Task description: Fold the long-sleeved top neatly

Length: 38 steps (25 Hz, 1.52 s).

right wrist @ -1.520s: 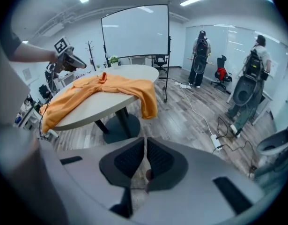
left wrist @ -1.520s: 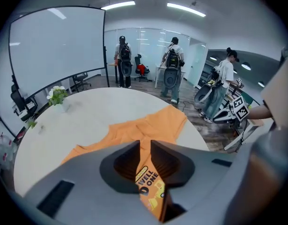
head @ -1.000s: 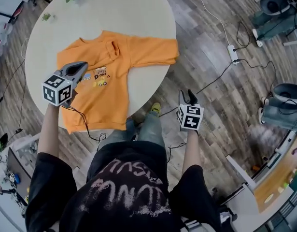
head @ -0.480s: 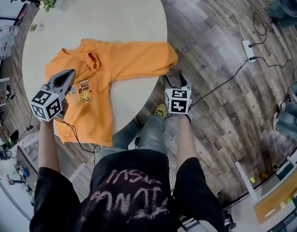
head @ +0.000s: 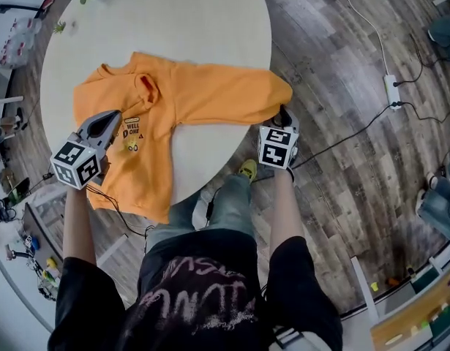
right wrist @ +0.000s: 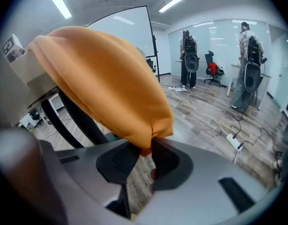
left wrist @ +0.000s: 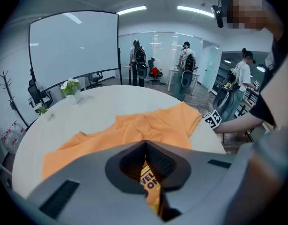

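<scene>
My right gripper [head: 283, 115], its jaws having just been closing, pinches the overhanging cuff [head: 281, 93] of the orange cotton long-sleeved top [head: 155, 123] spread on the round white table [head: 173, 20], ready to fold that 1 sleeve inward, while my clenched, empty left gripper [head: 119, 115] hovers over the chest.

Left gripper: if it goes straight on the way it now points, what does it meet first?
Most likely the orange top, at its chest beside the print: the left gripper, shut, points down at the cloth there. How far above the cloth it hangs is unclear.
</scene>
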{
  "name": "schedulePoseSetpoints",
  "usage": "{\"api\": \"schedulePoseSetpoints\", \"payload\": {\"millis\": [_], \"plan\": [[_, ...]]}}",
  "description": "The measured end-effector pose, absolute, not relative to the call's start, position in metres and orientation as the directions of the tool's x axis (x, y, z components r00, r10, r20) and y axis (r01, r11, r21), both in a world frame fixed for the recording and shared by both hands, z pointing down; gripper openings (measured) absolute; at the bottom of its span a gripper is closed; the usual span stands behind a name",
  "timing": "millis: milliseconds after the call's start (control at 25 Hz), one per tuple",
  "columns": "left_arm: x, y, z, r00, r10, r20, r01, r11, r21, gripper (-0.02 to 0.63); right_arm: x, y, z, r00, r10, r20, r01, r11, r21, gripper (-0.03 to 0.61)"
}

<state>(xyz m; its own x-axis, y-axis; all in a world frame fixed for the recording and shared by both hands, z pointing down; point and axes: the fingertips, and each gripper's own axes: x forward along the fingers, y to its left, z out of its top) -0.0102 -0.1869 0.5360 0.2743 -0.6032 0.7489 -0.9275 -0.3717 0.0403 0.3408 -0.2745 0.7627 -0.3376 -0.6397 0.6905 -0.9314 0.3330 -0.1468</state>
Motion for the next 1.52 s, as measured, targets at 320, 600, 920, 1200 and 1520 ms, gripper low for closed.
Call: {"api": "schedulePoseSetpoints", "payload": {"millis": [320,600,920,1200,1520], "plan": [[-0.012,-0.179,0.533,0.313,-0.622,0.718,-0.929,-0.358,0.094,0.009,0.411,-0.276,0.712,-0.19,-0.705,0.683,-0.97,0.243,-0.018,0.077],[-0.022,-0.166,0.527,0.352,-0.627,0.695,-0.918,-0.377,0.124,0.011,0.439,-0.283,0.627,-0.092,-0.779,0.62,-0.978,0.189,0.092,0.077],[-0.059,-0.142,0.516,0.386,-0.664,0.64,-0.914,-0.37,0.168,0.011,0.41,-0.286,0.525,-0.047,-0.851,0.522,-0.973,0.158,0.17,0.077],[-0.108,-0.12,0.512,0.418,-0.681,0.602,-0.906,-0.361,0.22,0.011,0.333,-0.292,0.444,-0.089,-0.901,0.425,-0.96,0.19,0.203,0.077],[-0.159,-0.08,0.522,0.453,-0.683,0.573,-0.891,-0.359,0.276,0.01,0.218,-0.279,0.391,-0.175,-0.917,0.36,-0.933,0.271,0.237,0.078]]}}
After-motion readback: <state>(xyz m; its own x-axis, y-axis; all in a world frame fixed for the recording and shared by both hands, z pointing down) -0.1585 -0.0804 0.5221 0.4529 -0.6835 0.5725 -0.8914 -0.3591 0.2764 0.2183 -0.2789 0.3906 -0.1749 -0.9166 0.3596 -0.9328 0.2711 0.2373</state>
